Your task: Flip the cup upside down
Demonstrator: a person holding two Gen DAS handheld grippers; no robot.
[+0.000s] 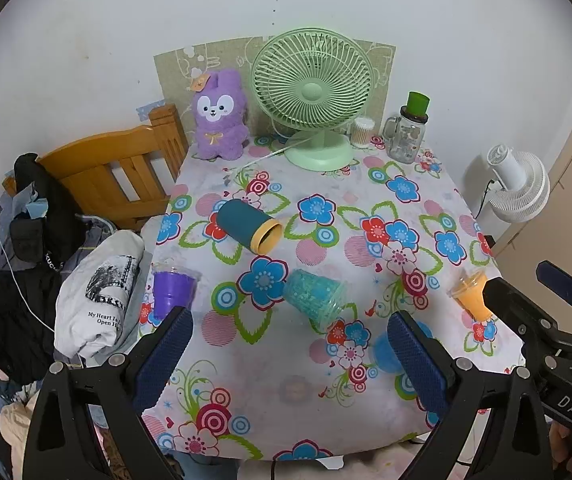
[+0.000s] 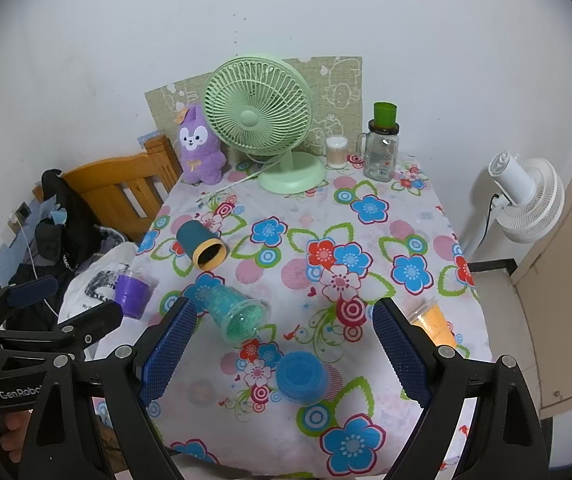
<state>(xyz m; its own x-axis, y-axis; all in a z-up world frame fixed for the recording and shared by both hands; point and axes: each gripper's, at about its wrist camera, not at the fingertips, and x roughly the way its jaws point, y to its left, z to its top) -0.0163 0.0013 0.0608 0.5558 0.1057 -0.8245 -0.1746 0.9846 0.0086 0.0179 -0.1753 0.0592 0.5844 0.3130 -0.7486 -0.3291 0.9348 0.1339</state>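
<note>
Several cups sit on the flowered tablecloth (image 1: 326,392). A dark teal cup with a yellow rim (image 1: 248,226) (image 2: 202,245) lies on its side. A clear cup with teal filling (image 1: 314,295) (image 2: 236,311) lies on its side. A blue cup (image 2: 301,375) (image 1: 384,354) stands upside down near the front. A purple cup (image 1: 172,289) (image 2: 131,291) stands at the left edge, an orange cup (image 1: 471,295) (image 2: 432,322) at the right edge. My left gripper (image 1: 290,354) and right gripper (image 2: 284,352) are both open and empty above the table's front.
A green desk fan (image 1: 312,94), a purple plush toy (image 1: 218,118), a cotton-swab jar (image 1: 363,132) and a glass mug with a green cup on top (image 1: 408,136) stand at the back. A wooden bed frame (image 1: 126,176) with clothes is left; a white floor fan (image 1: 520,184) is right.
</note>
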